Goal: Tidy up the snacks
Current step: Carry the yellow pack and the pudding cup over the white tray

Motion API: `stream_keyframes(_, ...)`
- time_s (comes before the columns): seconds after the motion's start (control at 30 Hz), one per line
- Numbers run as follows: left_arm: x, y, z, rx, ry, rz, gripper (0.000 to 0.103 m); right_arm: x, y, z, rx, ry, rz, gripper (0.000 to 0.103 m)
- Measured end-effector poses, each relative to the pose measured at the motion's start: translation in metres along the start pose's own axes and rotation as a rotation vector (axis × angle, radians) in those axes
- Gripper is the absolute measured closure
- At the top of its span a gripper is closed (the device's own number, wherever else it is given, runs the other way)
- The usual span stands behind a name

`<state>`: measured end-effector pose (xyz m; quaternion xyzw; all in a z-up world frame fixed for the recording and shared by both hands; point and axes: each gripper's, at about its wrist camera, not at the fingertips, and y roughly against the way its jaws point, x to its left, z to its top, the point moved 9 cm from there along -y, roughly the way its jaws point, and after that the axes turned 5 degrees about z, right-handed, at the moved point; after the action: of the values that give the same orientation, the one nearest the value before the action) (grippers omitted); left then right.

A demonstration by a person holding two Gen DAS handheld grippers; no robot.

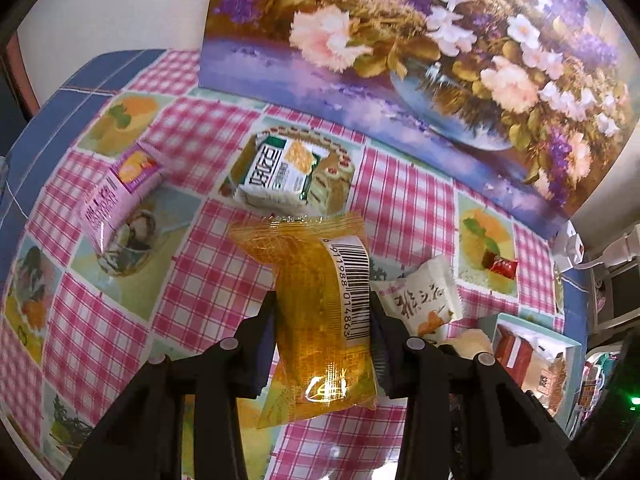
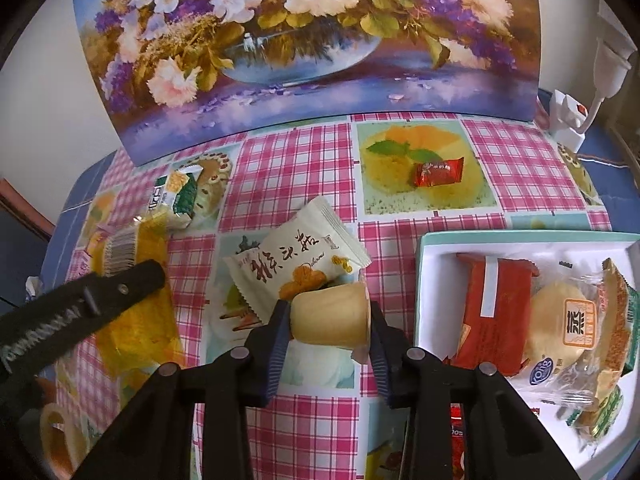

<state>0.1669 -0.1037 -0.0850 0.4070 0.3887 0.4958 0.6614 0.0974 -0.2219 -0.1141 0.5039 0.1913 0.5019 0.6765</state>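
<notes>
Snacks are gripped on both sides: a yellow packet (image 1: 320, 320) is clamped by the left gripper (image 1: 322, 320) above the checked tablecloth (image 1: 400, 200), a pudding cup (image 2: 330, 316) squeezed by the right gripper (image 2: 330, 320) beside the tray (image 2: 424, 280).

Pink box (image 1: 116, 196) left of the left fingers: motion-blurred, print unreadable. Tray (image 2: 424, 280) right of the right fingers: cut off by the frame edge, its front snacks partly out of view. Tape roll (image 2: 56, 436) far left: half cropped.
</notes>
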Motion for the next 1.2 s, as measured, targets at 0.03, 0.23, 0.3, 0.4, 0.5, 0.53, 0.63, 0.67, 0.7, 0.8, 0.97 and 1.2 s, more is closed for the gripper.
stream_keyframes(0.03,0.000,0.001,0.001,-0.003,0.000,0.000,0.060,0.000,-0.001,-0.001,0.008,-0.004,0.003,0.063)
stream_keyframes(0.23,0.002,0.012,0.004,-0.024,0.004,-0.001,0.060,-0.005,-0.003,-0.002,0.017,-0.041,0.027,0.064)
stream_keyframes(0.3,0.001,0.015,0.005,-0.030,0.005,-0.006,0.060,-0.004,0.001,0.001,0.006,-0.040,0.032,0.064)
stream_keyframes(0.4,-0.002,0.023,0.007,-0.044,0.000,-0.014,0.060,-0.004,0.010,0.006,-0.012,-0.038,0.037,0.064)
stream_keyframes(0.5,-0.008,0.032,0.008,-0.063,-0.013,-0.021,0.060,-0.004,0.020,0.011,-0.034,-0.036,0.039,0.063)
stream_keyframes(0.53,-0.011,0.036,0.009,-0.070,-0.019,-0.024,0.060,-0.005,0.025,0.012,-0.043,-0.037,0.041,0.063)
stream_keyframes(0.63,-0.021,0.047,0.010,-0.090,-0.036,-0.037,0.060,-0.007,0.040,0.017,-0.071,-0.030,0.037,0.063)
stream_keyframes(0.67,-0.024,0.050,0.009,-0.094,-0.042,-0.040,0.060,-0.008,0.046,0.018,-0.081,-0.028,0.034,0.063)
stream_keyframes(0.7,-0.028,0.053,0.009,-0.099,-0.050,-0.044,0.060,-0.009,0.049,0.019,-0.087,-0.028,0.034,0.063)
stream_keyframes(0.8,-0.039,0.061,0.007,-0.112,-0.076,-0.054,0.060,-0.016,0.063,0.020,-0.109,-0.035,0.030,0.063)
stream_keyframes(0.97,-0.061,0.071,-0.001,-0.123,-0.126,-0.067,0.060,-0.037,0.083,0.018,-0.137,-0.069,0.012,0.063)
stream_keyframes(1.2,-0.100,0.070,-0.021,-0.091,-0.191,-0.130,0.060,-0.074,0.096,0.002,-0.133,-0.136,-0.022,0.063)
